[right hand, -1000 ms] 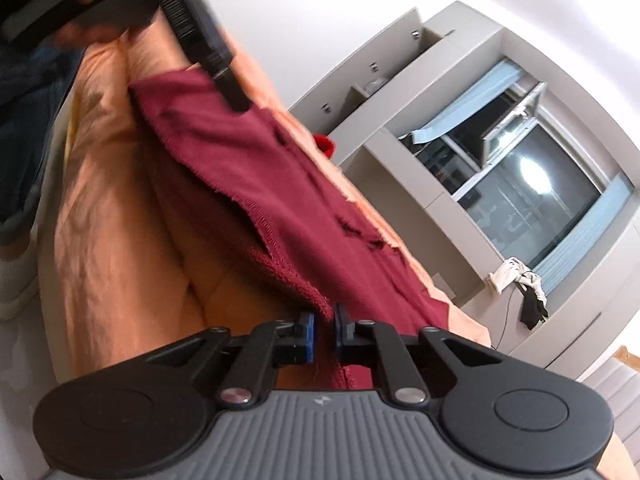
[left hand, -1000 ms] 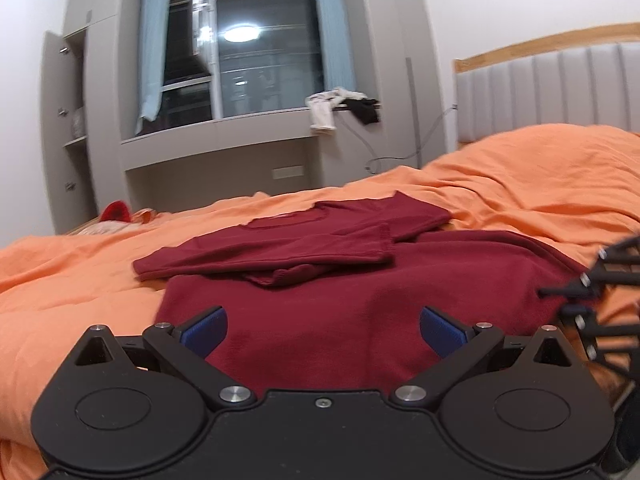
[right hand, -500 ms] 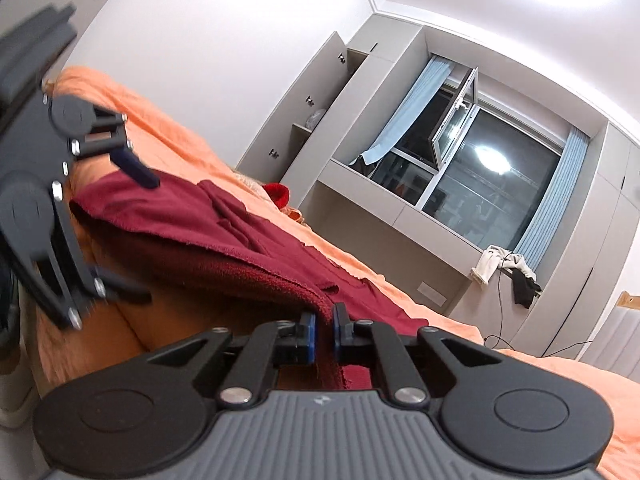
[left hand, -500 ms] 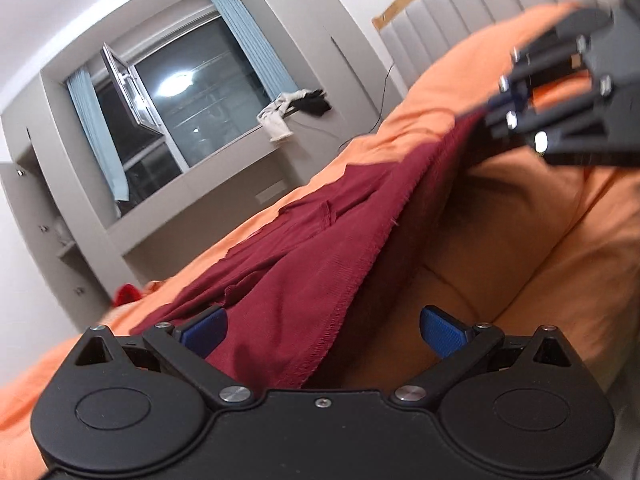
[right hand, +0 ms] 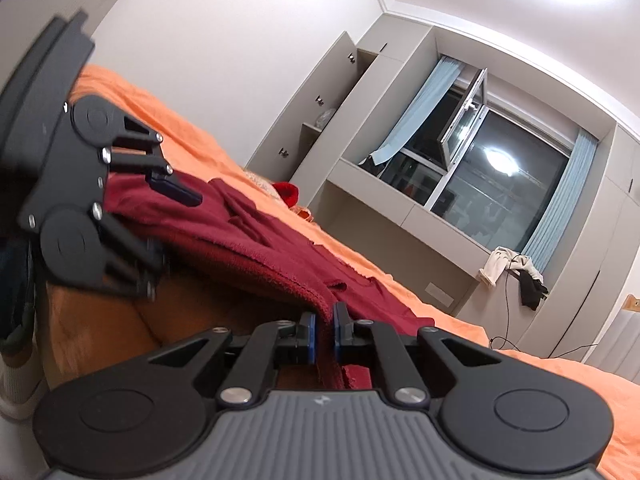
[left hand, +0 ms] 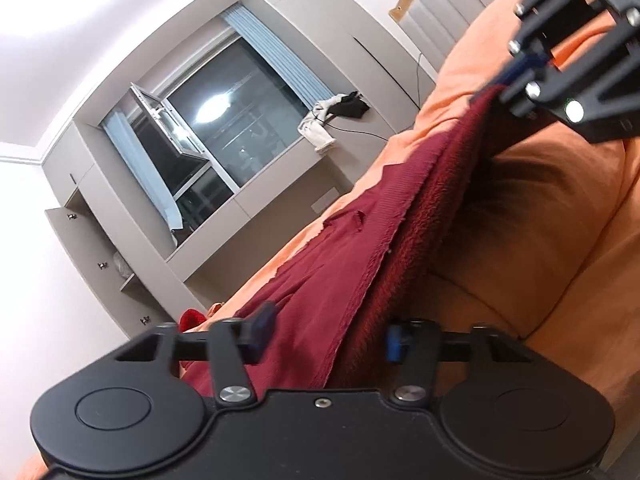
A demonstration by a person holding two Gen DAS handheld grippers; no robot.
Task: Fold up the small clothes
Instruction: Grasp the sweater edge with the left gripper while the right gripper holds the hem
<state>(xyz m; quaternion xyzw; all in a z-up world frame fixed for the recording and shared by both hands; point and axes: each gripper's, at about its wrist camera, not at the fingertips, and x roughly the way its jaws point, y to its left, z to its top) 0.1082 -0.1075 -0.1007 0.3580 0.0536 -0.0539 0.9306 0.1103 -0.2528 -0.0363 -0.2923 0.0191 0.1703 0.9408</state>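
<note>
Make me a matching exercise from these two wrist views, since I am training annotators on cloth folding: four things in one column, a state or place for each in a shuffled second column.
Column one:
1. right gripper
2. left gripper
3. dark red garment
4. white and black clothes

Column two:
A. draped over the ledge below the window
B. jaws apart, hem edge lying between them
C. lifted at its near hem off the orange bedcover
D. jaws closed on the hem

Pairs: 1-D, 2-B, 3-C, 4-A
</note>
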